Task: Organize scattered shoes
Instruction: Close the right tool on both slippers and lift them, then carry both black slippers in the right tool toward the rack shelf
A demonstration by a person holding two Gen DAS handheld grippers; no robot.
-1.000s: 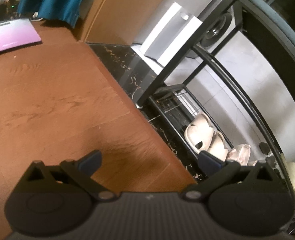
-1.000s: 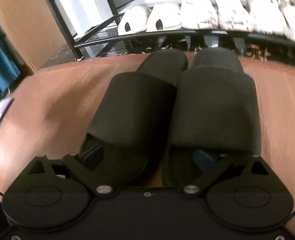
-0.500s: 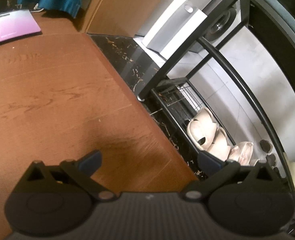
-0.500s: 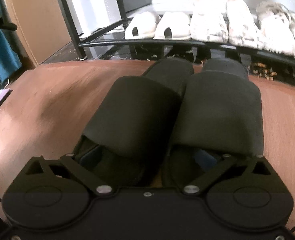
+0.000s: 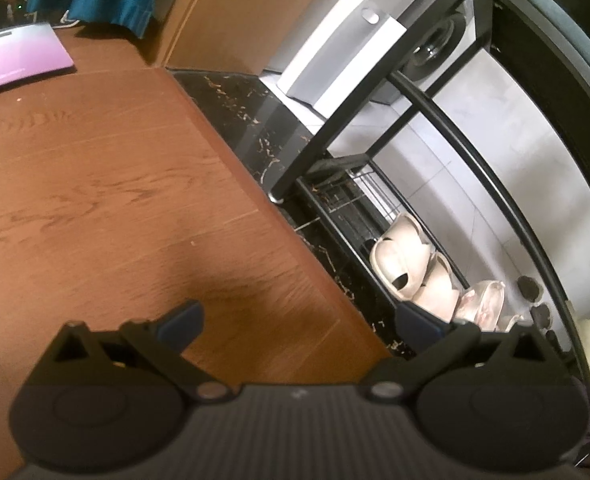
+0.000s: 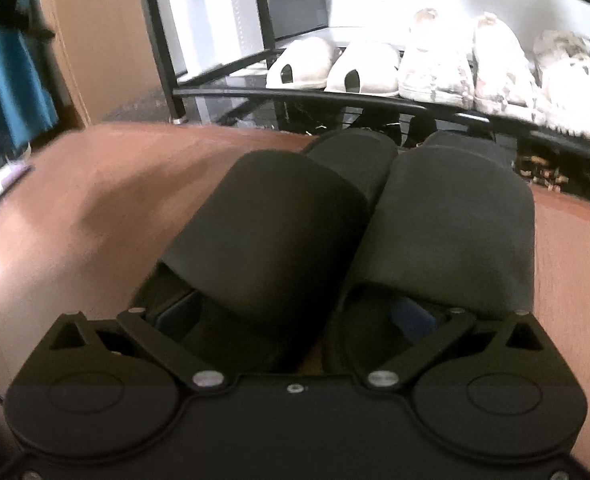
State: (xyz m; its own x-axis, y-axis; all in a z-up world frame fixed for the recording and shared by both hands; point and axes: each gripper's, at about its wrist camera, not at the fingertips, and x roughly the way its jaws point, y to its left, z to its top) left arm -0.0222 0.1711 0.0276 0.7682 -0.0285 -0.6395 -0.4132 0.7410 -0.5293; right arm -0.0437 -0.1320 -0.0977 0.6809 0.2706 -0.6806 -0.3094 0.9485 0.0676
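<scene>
Two black slippers (image 6: 355, 232), side by side and touching, are pinched together in the right tongs (image 6: 291, 316), one finger inside each, above the wooden floor (image 6: 95, 208). Left tongs (image 5: 299, 320) gape wide, holding nothing. Beyond, the black shoe rack (image 6: 295, 94) carries white slippers (image 6: 335, 66) at left on its lower shelf and white sneakers (image 6: 467, 64) further right.
</scene>
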